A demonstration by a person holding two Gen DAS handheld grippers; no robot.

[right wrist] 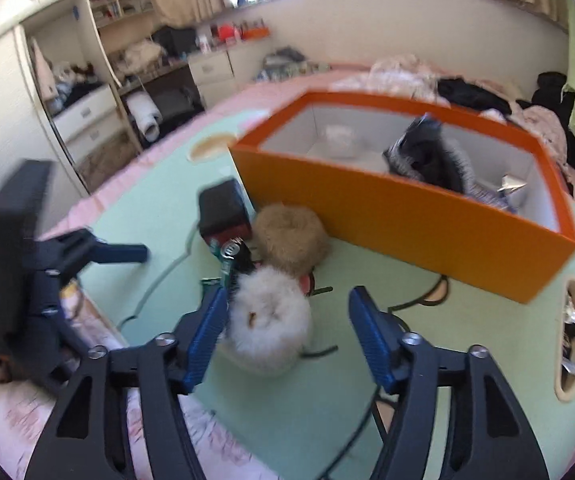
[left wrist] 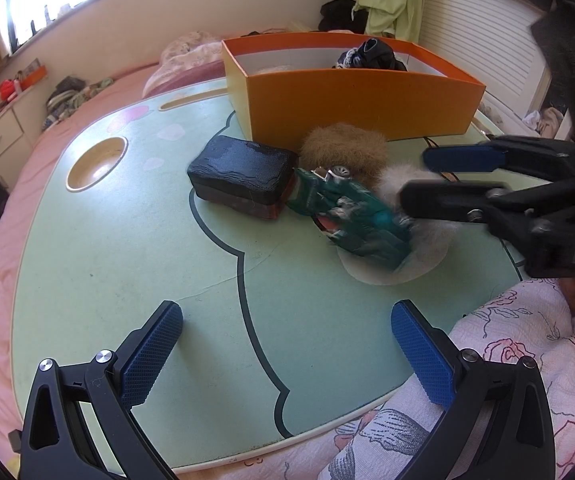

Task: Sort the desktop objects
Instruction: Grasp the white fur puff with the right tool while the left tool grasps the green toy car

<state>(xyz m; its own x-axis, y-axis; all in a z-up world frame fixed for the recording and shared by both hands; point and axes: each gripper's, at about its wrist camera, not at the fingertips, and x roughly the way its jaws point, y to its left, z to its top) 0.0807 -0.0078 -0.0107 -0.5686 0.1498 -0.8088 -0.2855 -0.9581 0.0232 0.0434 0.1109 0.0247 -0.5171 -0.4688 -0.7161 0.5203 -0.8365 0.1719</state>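
Right wrist view: right tool [right wrist: 285, 334], jaws partly open around white fluffy ball [right wrist: 269, 320]; left pad touching fur, right pad apart, nothing gripped. Left tool [left wrist: 287, 354] wide open, empty, over bare counter [left wrist: 107, 248]. Ball sits just before brown fluffy ball [right wrist: 289, 240], near orange box [right wrist: 407, 216]. Green toy car [left wrist: 347, 212] touches ball's left; black case [left wrist: 243, 176] beyond. Risk: closing pad may catch car, or soft fur slips. Box wall stands between ball and interior.

Both grippers are showing matte black angular frames with silver screws; the left gripper [left wrist: 287, 354] and right gripper [right wrist: 283, 334] are wearing blue ribbed pads [left wrist: 149, 354].
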